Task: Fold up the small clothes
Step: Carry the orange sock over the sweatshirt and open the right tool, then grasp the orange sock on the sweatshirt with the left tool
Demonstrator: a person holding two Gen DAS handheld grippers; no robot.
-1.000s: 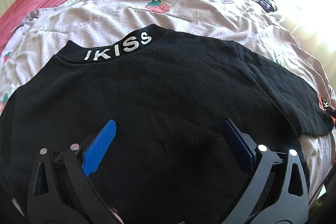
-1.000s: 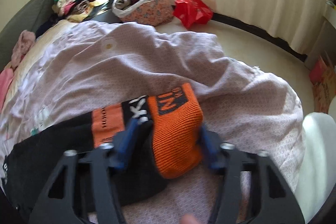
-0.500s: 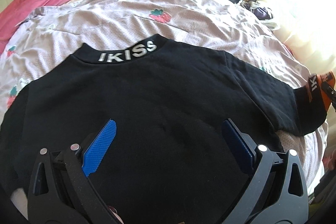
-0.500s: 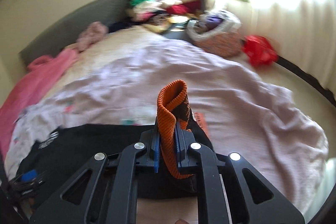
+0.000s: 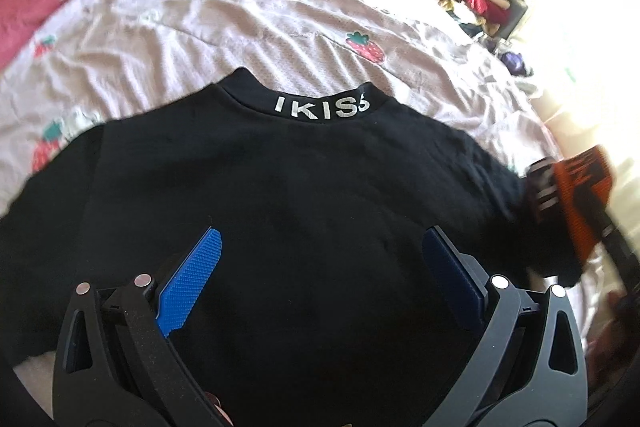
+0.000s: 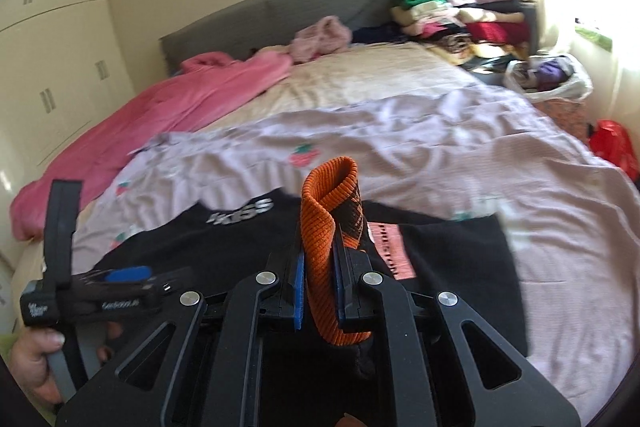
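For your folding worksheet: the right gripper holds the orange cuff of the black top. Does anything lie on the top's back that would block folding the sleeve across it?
Nothing visible lies on the black top. Only the open left gripper hovers over its lower back, in the sleeve's path.

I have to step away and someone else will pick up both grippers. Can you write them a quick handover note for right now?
Right gripper: pads clamped on the orange cuff of the black top's sleeve, lifted over the garment; by the log the jaws are opening a touch.
Left gripper: open, empty, above the black top.
The top lies flat on the strawberry sheet, collar away from you.
Done: sleeve picked up.
Left: lay the sleeve across the body, fold the other sleeve, fold the body.
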